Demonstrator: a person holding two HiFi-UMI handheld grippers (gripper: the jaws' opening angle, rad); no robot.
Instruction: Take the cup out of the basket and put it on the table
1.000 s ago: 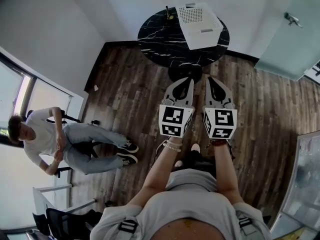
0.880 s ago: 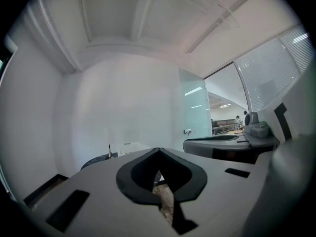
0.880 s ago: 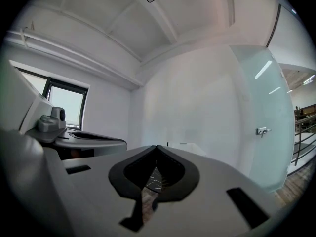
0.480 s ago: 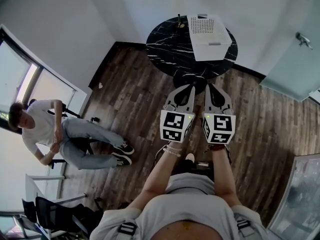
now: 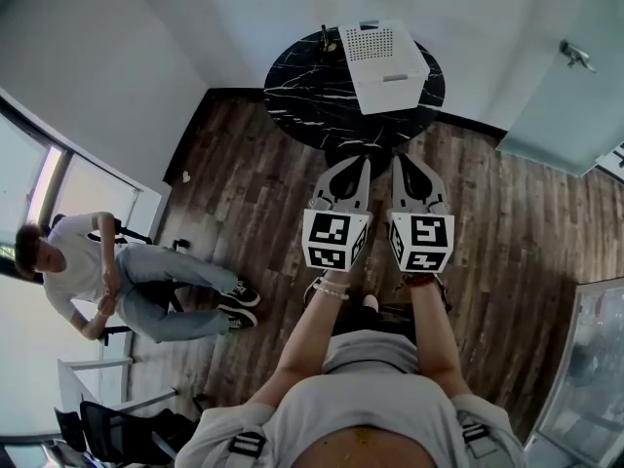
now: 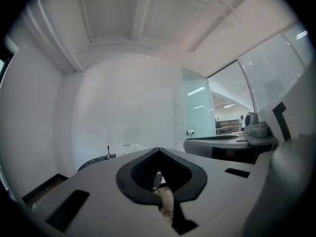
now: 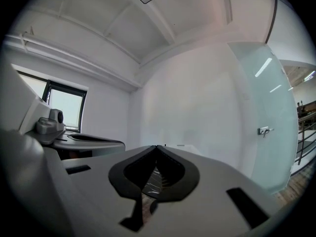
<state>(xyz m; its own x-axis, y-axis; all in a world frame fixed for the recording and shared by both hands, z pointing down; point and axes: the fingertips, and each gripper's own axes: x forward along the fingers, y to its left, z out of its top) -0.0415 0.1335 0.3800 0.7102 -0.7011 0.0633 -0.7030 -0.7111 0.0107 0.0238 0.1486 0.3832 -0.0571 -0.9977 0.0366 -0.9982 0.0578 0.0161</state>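
Left gripper (image 5: pixel 367 161) closed; right gripper (image 5: pixel 396 158) closed; basket (image 5: pixel 395 63) on table (image 5: pixel 302 86).

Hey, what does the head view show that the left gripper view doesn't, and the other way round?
Only the head view: the seated person and the wearer's arms. Only the left gripper view: the ceiling. Both: the round black table, the glass door, the left hand-held gripper and the right hand-held gripper, both shut and empty.

Inside of the basket (image 5: pixel 387 64) could not be seen, small thing (image 5: pixel 330 43) on the table (image 5: pixel 297 96) was too tiny to tell, door (image 5: pixel 565 86) ran off the edge.
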